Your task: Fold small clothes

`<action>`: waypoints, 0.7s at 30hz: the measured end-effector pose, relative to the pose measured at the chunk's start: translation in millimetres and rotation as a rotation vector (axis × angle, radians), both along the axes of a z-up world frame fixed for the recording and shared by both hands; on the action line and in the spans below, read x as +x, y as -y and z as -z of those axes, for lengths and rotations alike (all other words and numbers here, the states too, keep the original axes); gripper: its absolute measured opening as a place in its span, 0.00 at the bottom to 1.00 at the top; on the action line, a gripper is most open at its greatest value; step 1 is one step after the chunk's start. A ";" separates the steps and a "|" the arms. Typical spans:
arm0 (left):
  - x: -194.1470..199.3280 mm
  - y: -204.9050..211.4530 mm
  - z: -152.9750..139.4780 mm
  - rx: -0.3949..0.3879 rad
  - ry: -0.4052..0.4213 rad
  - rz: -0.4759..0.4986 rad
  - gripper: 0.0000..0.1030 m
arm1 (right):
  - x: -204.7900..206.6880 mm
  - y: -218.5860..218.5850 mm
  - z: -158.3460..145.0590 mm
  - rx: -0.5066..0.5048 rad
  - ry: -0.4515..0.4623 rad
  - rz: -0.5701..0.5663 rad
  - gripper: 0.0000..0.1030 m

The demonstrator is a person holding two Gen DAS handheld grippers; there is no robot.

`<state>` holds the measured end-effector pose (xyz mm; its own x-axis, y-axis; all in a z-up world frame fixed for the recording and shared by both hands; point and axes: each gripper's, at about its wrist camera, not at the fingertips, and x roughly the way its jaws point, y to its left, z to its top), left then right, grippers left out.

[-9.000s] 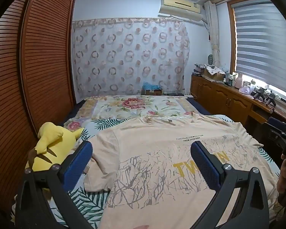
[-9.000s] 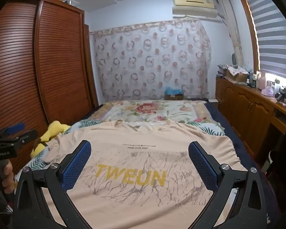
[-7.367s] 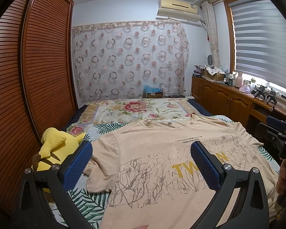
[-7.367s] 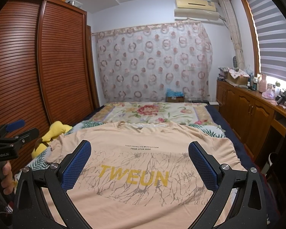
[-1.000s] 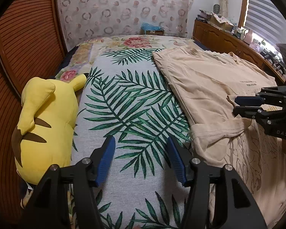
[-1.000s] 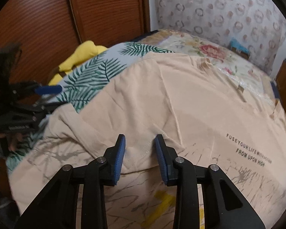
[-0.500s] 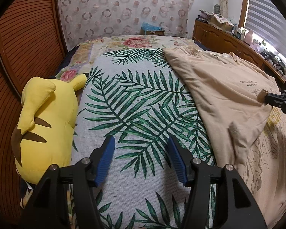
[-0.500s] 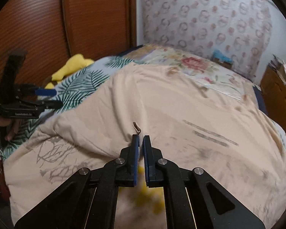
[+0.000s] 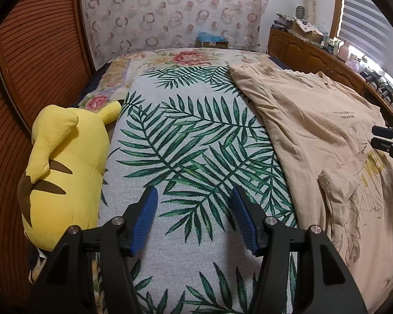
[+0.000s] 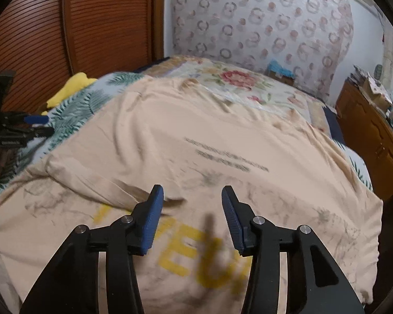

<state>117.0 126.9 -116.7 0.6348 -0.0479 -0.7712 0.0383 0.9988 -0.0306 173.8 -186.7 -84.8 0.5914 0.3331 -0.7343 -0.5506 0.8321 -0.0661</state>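
Your left claw (image 9: 194, 219) hangs about half open over the bed's grey palm-leaf printed sheet (image 9: 186, 141), with nothing between its blue ribbed pads (image 9: 145, 218). Your right claw (image 10: 191, 209) has just been opening; its jaws now stand apart above the peach short-sleeved T-shirt (image 10: 222, 151) and hold nothing, though that view is smeared by motion.

The T-shirt lies on the bed's right half as the left wrist camera sees it. Its left side is folded over onto the body, so a soft diagonal edge runs from the collar down toward you, and the doubled sleeve sits bunched just beside the yellow lettering (image 10: 209, 264). Small black lines of text show further up the chest.

At the left edge of the sheet, a yellow plush toy with brown stripes (image 9: 65, 162) lies on its side, touching the sheet and well apart from the shirt. Beyond the palm sheet a floral bedcover (image 9: 191, 57) spreads to the far end of the bed.

Reddish-brown louvred wardrobe doors (image 9: 34, 60) close the left side of the room. A curtain patterned with pink and grey rings (image 9: 175, 10) covers the far wall. A low wooden counter (image 9: 314, 57) with cluttered small items runs along the right wall under a striped window blind (image 9: 366, 7).
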 end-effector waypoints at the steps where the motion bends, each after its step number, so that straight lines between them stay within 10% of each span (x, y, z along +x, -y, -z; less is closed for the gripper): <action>1: -0.5 -1.2 0.1 -0.003 0.000 -0.002 0.56 | 0.8 6.4 1.8 -0.008 -0.003 0.007 0.46; 12: -29.0 48.2 -37.7 -0.066 0.133 0.112 0.54 | -7.9 65.4 14.2 -0.026 -0.058 0.075 0.46; 21: -17.9 98.8 -34.0 -0.109 0.071 0.251 0.35 | -9.2 74.6 14.3 0.011 -0.066 0.096 0.54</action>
